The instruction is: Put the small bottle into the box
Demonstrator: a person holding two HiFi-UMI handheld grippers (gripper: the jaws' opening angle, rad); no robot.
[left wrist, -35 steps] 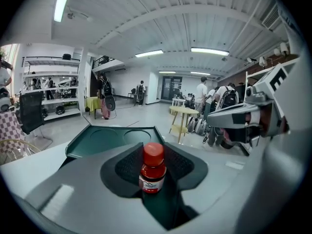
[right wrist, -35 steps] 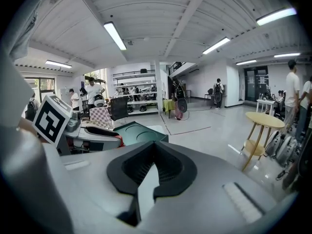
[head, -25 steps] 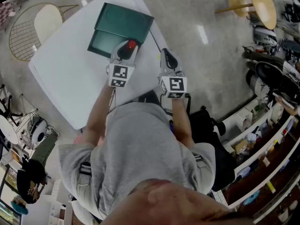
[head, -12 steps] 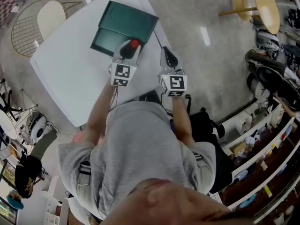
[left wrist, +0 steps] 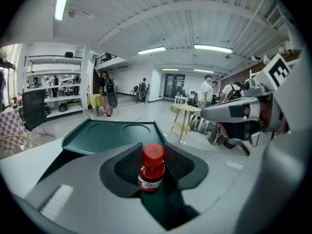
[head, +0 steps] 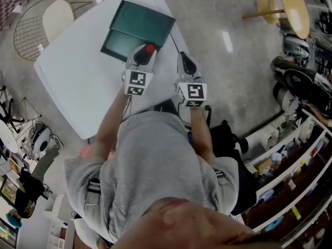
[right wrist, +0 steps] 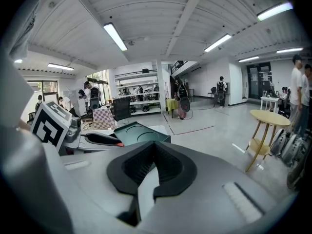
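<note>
On the white bench (head: 78,82), close to its right edge: a green box (head: 118,44), open, lid laid back toward the far right corner. Over the box's near right corner: the left gripper (head: 145,51), pinching the small bottle (left wrist: 152,172) upright, red cap on top. Jaws easing apart at this moment, pads against the bottle's sides. Dark green of the box directly under the bottle; cannot tell whether the base touches it. At the bench's near right corner, just beside the left one: the right gripper (head: 185,62), pads pressed together at the tips, nothing between them. Off the bench, on the floor: a wire chair (head: 36,30) by the far left corner and a round yellow table (head: 294,7) well apart to the right.
</note>
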